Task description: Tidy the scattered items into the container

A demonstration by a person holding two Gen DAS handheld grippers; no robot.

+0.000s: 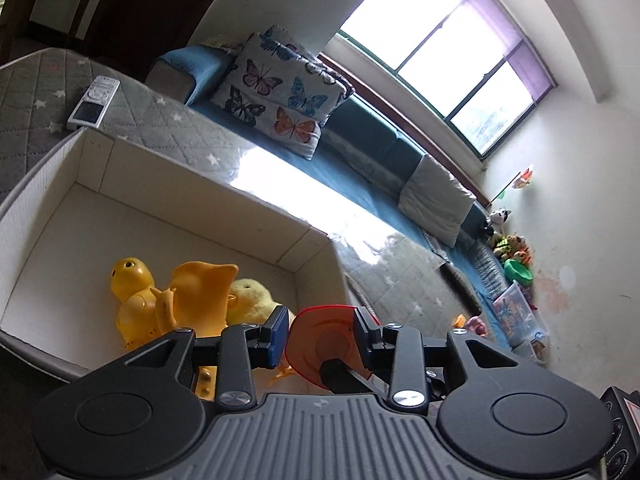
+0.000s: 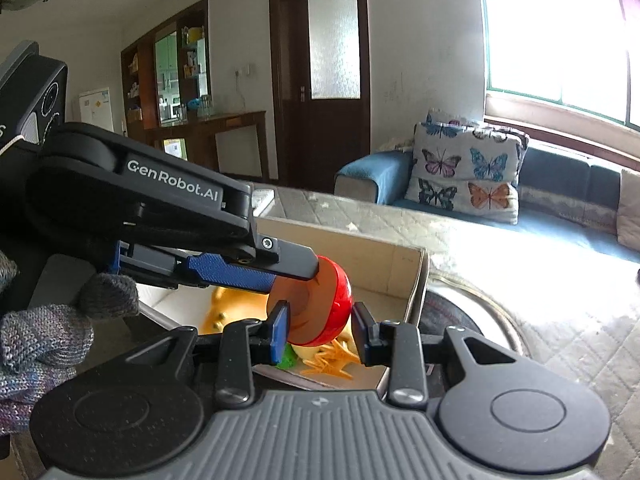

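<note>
Left gripper (image 2: 316, 276): closed on the red toy half (image 2: 320, 306), pinching it across its thickness so the flat cut face stays toward us; we hold it just above the cardboard box (image 1: 256, 216), ready, we judge, to drop.

Right gripper (image 2: 320, 330): jaws apart, holding nothing, flanking the red toy without touching it; we take it for a guard or a hand-over position, and cannot tell which.

Box contents: yellow plastic duck (image 1: 134, 292), yellow plush chick (image 1: 252, 298), a larger yellow toy (image 1: 202, 288) between them, heaped at the near end.

Outside the box: remote control (image 1: 94, 102) on the quilted mat (image 1: 168, 124), well apart.
</note>
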